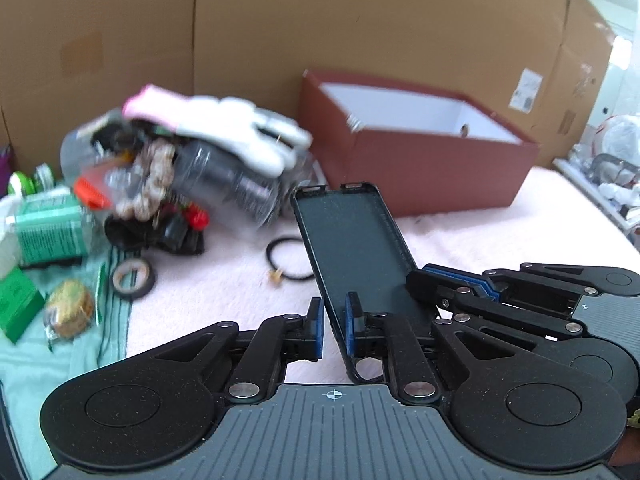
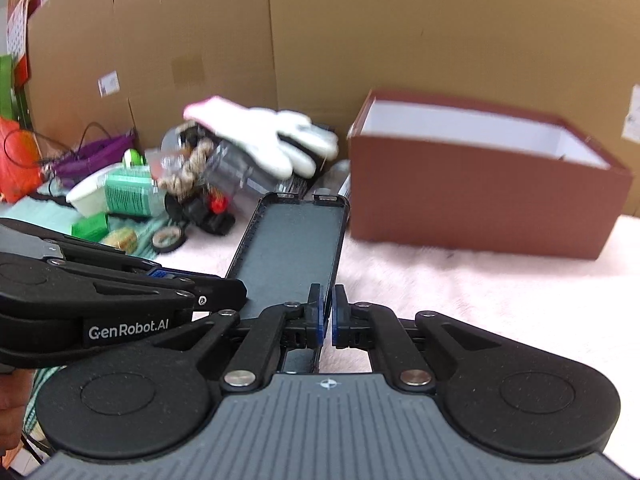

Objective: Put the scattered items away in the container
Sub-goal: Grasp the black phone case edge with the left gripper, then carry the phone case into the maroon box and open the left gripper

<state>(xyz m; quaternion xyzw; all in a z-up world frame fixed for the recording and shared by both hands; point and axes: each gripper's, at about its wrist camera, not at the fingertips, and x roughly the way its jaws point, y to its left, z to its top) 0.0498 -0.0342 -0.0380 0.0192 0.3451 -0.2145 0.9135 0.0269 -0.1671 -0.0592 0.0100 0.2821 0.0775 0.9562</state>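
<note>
Both grippers, left (image 1: pixel 334 326) and right (image 2: pixel 327 316), clamped the dark rectangular phone case (image 1: pixel 352 240), lifted off the pink cloth; next, carry it over the open maroon cardboard box (image 1: pixel 420 160).

Black hand-held gripper (image 1: pixel 334 330), blue pads (image 1: pixel 317 326)

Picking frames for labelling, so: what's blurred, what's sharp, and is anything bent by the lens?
Left wrist view: the glove and clutter pile are smeared, while the phone case and left tongs stay sharp.
Right wrist view: same smear on the glove, box edges soft, right tongs crisp.
Both: fisheye bends the cardboard wall.
</note>
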